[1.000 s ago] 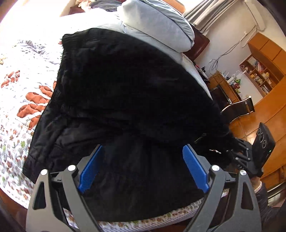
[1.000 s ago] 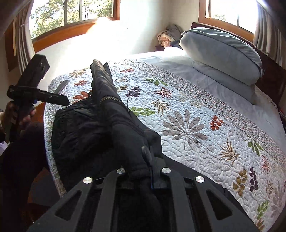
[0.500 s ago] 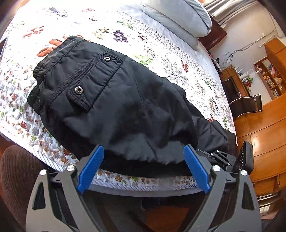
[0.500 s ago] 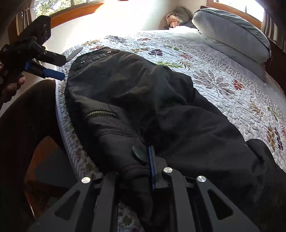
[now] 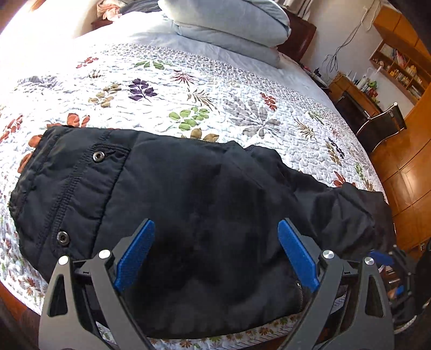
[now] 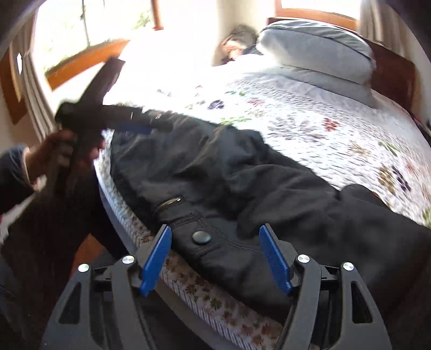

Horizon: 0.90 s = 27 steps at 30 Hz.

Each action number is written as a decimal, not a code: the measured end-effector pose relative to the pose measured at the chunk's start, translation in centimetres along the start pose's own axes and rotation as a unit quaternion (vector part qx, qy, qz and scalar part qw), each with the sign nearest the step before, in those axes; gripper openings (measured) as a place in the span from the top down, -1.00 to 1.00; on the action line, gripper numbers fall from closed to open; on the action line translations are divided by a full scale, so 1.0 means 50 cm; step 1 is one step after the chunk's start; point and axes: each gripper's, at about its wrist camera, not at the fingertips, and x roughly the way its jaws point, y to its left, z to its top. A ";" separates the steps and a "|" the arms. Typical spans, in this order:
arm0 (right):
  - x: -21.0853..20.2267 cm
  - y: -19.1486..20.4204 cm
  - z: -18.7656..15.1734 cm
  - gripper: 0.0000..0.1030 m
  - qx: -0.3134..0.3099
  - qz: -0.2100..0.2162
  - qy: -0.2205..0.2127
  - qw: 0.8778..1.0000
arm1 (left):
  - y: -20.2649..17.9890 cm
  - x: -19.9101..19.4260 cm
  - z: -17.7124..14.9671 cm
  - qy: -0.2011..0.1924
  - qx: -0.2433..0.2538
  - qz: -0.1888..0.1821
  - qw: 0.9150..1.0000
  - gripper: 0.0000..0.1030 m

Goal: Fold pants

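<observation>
Both grippers gaped wide, left gripper (image 5: 215, 258) and right gripper (image 6: 215, 258), gripping nothing, hovering over black pants (image 5: 188, 202) spread along the floral quilt's (image 5: 215, 107) edge; pillows (image 5: 229, 24) behind.

Bedroom, daylight, bed at centre.
Bed (image 5: 242, 113) covered by white quilt printed with leaves and flowers; two pale grey pillows (image 5: 229, 24) stacked at dark wood headboard (image 5: 299, 35). Wood-framed windows (image 6: 89, 56) behind the bed, strongly overexposed, curtains (image 6: 35, 88) beside them. White wall (image 5: 347, 37) with trailing cables; orange-brown wooden cabinets (image 5: 409, 172), open shelf (image 5: 398, 67) holding books and small items. Dark chair (image 5: 382, 126) near the bed's far side.
</observation>
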 end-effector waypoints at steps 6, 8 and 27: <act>-0.262 -0.325 -0.170 -0.46 0.358 -0.102 -0.128 0.919 | -0.012 0.004 -0.052 -0.007 -0.007 -0.001 1.000 -0.79; -0.316 -0.408 -0.259 -0.40 0.452 -0.119 -0.162 0.869 | -0.021 -0.001 -0.069 -0.011 0.001 0.009 1.000 -0.80; -0.166 -0.460 -0.384 -0.32 0.658 0.054 -0.208 0.721 | -0.068 -0.015 -0.096 0.014 0.007 0.032 0.999 -0.81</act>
